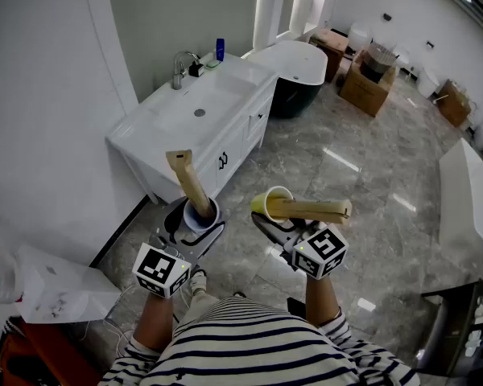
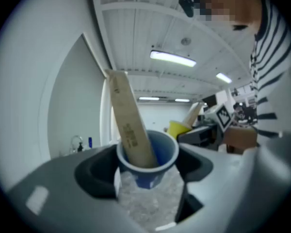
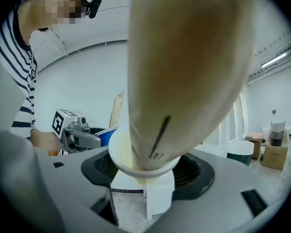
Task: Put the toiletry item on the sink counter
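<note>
My left gripper (image 1: 200, 217) is shut on a blue cup (image 1: 203, 213) with a tan toiletry tube (image 1: 187, 178) standing tilted in it. In the left gripper view the blue cup (image 2: 148, 160) sits between the dark pads, and the tube (image 2: 130, 125) leans to the upper left. My right gripper (image 1: 275, 213) is shut on a yellow cup (image 1: 267, 201) that lies level, with a second tan tube (image 1: 315, 209) sticking out to the right. The right gripper view is filled by that cup (image 3: 143, 168) and tube (image 3: 184, 67). The white sink counter (image 1: 165, 127) stands ahead at the upper left, well away from both grippers.
A faucet (image 1: 181, 66) and a small blue bottle (image 1: 220, 49) stand at the back of the counter. Beyond it is a dark bathtub (image 1: 294, 69), with cardboard boxes (image 1: 369, 85) to the right. A white bag (image 1: 60, 289) lies at the lower left. The floor is grey marble tile (image 1: 362, 175).
</note>
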{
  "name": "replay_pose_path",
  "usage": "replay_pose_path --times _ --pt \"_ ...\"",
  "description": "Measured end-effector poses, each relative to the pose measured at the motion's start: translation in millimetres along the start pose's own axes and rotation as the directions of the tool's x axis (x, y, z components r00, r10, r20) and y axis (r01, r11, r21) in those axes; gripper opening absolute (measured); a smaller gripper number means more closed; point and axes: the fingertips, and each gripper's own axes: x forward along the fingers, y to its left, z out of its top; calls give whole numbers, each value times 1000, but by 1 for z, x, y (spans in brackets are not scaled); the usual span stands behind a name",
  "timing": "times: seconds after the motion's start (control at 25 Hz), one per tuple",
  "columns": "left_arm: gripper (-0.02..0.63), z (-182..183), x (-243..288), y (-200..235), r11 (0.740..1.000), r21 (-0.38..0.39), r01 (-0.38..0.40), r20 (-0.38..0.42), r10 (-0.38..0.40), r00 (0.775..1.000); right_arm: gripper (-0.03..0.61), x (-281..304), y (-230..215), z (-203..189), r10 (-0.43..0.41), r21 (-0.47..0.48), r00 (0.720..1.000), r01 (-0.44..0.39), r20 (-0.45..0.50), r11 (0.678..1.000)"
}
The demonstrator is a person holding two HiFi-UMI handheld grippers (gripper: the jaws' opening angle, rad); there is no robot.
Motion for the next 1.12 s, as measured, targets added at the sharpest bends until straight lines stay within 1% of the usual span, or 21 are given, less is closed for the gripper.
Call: replay_pose_path --times 0.48,0.6,0.72,0.88,1.12 --pt "362 -4 22 -7 999 8 46 -6 -46 999 318 -9 -17 -5 -35 1 999 35 0 999" --pt "362 -7 26 -7 999 5 53 -11 -53 999 316 -8 -20 -6 -39 20 999 39 5 999" --pt "362 -9 28 -4 998 1 56 -14 -56 998 318 -7 -23 -4 -42 52 999 40 24 998" --pt "362 -8 29 0 998 1 63 -14 -63 998 318 -3 -25 -2 -55 40 998 54 14 998" --pt "362 -9 24 13 998 5 67 -18 -67 998 318 14 -18 3 -40 43 999 39 9 998"
